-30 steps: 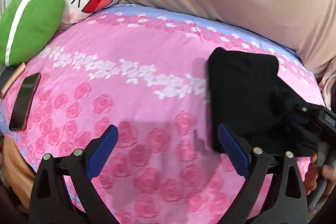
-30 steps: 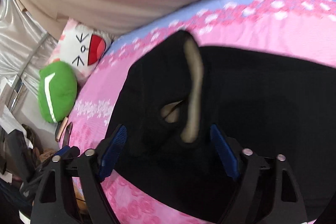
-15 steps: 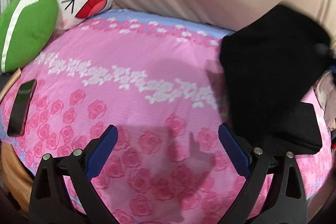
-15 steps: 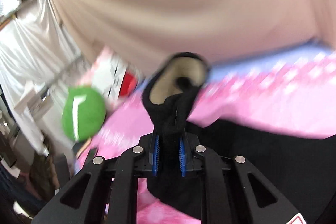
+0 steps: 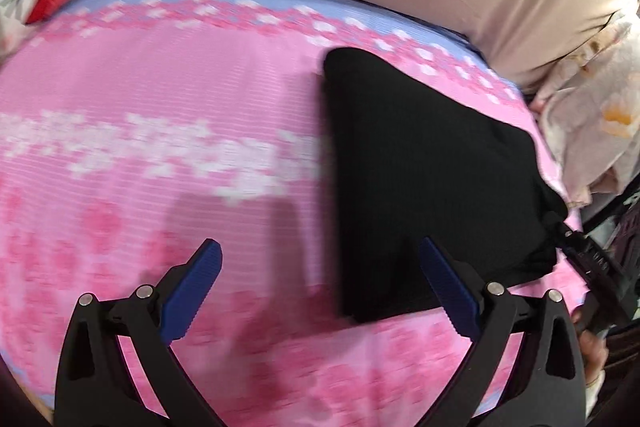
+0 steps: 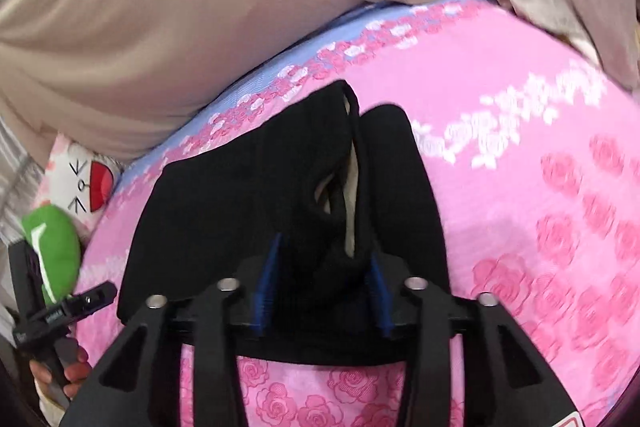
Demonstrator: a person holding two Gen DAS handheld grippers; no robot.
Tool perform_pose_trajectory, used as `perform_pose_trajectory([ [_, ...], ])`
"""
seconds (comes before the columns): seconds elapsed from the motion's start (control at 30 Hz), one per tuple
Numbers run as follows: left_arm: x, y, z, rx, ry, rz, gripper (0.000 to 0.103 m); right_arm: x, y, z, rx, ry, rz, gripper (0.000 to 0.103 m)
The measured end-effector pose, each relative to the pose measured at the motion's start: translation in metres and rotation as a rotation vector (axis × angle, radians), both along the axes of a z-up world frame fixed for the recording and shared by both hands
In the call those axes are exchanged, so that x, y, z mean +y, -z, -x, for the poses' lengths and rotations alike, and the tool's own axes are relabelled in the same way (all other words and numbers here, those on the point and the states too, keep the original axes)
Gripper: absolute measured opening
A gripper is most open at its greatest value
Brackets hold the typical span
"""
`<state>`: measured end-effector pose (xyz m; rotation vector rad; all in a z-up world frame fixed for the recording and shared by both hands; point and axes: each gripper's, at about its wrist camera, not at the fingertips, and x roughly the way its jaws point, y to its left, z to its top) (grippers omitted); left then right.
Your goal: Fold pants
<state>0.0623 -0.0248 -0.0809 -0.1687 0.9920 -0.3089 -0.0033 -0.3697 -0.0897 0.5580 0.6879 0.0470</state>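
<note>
Pink bedsheet (image 5: 160, 75), black pants (image 5: 420, 167) now laid folded, right gripper (image 6: 320, 287) fingers opening off the cloth, left gripper (image 5: 320, 287) wide, empty.

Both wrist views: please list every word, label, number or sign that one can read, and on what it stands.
No text can be read.
White print on the right gripper, whose jaws are opening with the pants between them: too blurred.
White print on the left gripper: too small.
Red-edged sticker, right wrist view: cut off.
</note>
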Motion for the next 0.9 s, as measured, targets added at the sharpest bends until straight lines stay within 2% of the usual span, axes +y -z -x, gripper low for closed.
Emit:
perform_pose_trajectory([
  [0.03, -0.006, 0.004, -0.005, 0.022, 0.001, 0.014, 0.097, 0.000, -0.001, 0.002, -0.005, 0.000, -0.002, 0.055],
  [0.07, -0.010, 0.008, -0.009, 0.036, 0.001, 0.024, 0.097, -0.002, -0.004, 0.001, -0.018, 0.001, -0.018, 0.065],
  [0.1, -0.014, 0.016, -0.015, 0.066, 0.003, 0.033, 0.097, -0.007, -0.004, 0.001, -0.026, -0.004, -0.037, 0.068],
  [0.2, -0.018, 0.032, -0.024, 0.129, 0.007, 0.092, 0.098, -0.004, 0.007, -0.011, -0.005, -0.028, -0.046, 0.069],
  [0.23, -0.020, 0.029, -0.024, 0.098, 0.002, 0.093, 0.098, -0.001, 0.008, -0.012, -0.007, -0.028, -0.036, 0.069],
  [0.33, -0.029, 0.031, -0.031, 0.087, 0.040, 0.117, 0.098, 0.009, 0.007, -0.011, -0.008, -0.020, 0.021, 0.069],
  [0.4, -0.034, 0.031, -0.034, 0.074, 0.050, 0.110, 0.095, 0.004, 0.005, -0.007, -0.021, -0.001, -0.006, 0.068],
  [0.47, -0.043, 0.029, -0.035, 0.066, 0.095, 0.092, 0.075, -0.008, 0.000, 0.001, -0.044, 0.046, -0.059, 0.069],
  [0.5, -0.048, 0.028, -0.036, 0.071, 0.132, 0.098, 0.062, -0.017, -0.002, 0.005, -0.047, 0.086, -0.069, 0.073],
  [0.57, -0.049, 0.025, -0.035, 0.050, 0.135, 0.087, 0.051, -0.027, 0.001, 0.003, -0.015, 0.124, -0.051, 0.086],
  [0.63, -0.046, 0.020, -0.035, 0.040, 0.143, 0.102, 0.039, -0.029, 0.016, -0.012, 0.085, 0.105, -0.041, 0.086],
  [0.67, -0.043, 0.019, -0.035, 0.044, 0.146, 0.117, 0.037, -0.024, 0.029, -0.021, 0.114, 0.040, -0.095, 0.076],
  [0.7, -0.039, 0.018, -0.036, 0.050, 0.148, 0.133, 0.034, -0.019, 0.030, -0.022, 0.098, 0.028, -0.102, 0.064],
  [0.77, -0.027, 0.012, -0.037, 0.064, 0.151, 0.173, 0.032, 0.004, 0.018, -0.019, 0.071, -0.002, -0.038, 0.047],
  [0.83, -0.011, 0.002, -0.034, 0.054, 0.144, 0.181, 0.031, 0.021, 0.002, -0.015, 0.038, -0.040, -0.035, 0.043],
  [0.9, 0.013, -0.017, -0.022, 0.008, 0.109, 0.136, 0.031, 0.038, -0.008, -0.009, 0.010, -0.111, -0.072, 0.042],
])
